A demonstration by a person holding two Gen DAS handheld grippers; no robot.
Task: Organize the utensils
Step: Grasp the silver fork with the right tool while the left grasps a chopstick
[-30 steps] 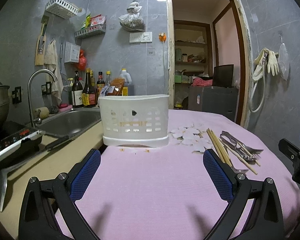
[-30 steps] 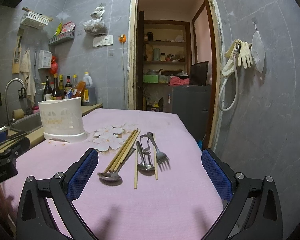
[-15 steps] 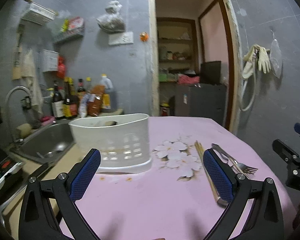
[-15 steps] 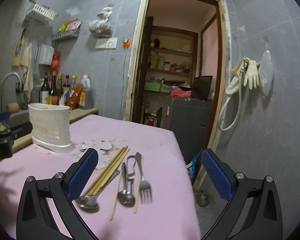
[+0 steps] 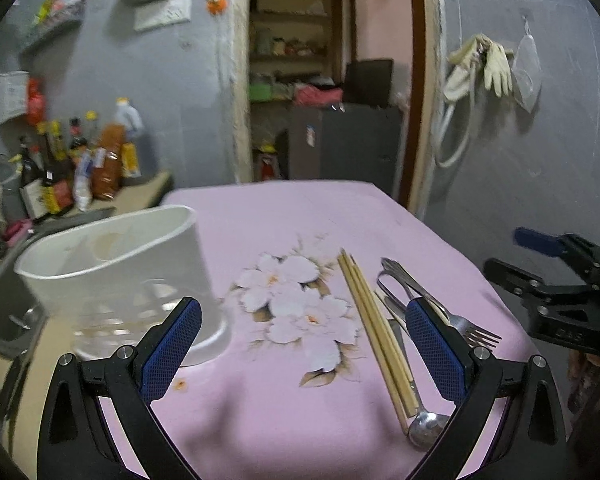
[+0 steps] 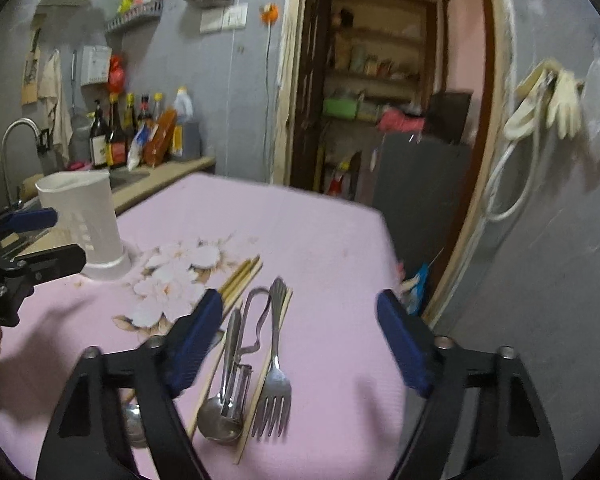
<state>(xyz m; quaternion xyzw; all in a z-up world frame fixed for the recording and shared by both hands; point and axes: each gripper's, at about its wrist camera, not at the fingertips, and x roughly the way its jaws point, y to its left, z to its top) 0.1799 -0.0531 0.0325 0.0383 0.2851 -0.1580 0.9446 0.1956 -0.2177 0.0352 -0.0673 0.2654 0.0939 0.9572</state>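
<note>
Both tongs hang spread wide with nothing in them, the left tongs (image 5: 302, 344) over the pink desk (image 5: 284, 216) (flower print below), the right tongs (image 6: 300, 340) likewise. Under the right tongs lie fork (image 6: 274, 392), spoon (image 6: 220, 420) and chopsticks (image 5: 374, 328); the white utensil holder (image 5: 120, 276) stands just beyond the left tongs' left finger.

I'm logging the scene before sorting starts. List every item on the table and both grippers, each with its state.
Left gripper: open, holding nothing.
Right gripper: open, above the cutlery, holding nothing.
White utensil holder: upright on the table; no utensils visible inside.
Chopsticks: lying flat on the pink tablecloth.
Fork: lying flat, tines toward the camera.
Spoon: lying flat beside the fork.
</note>
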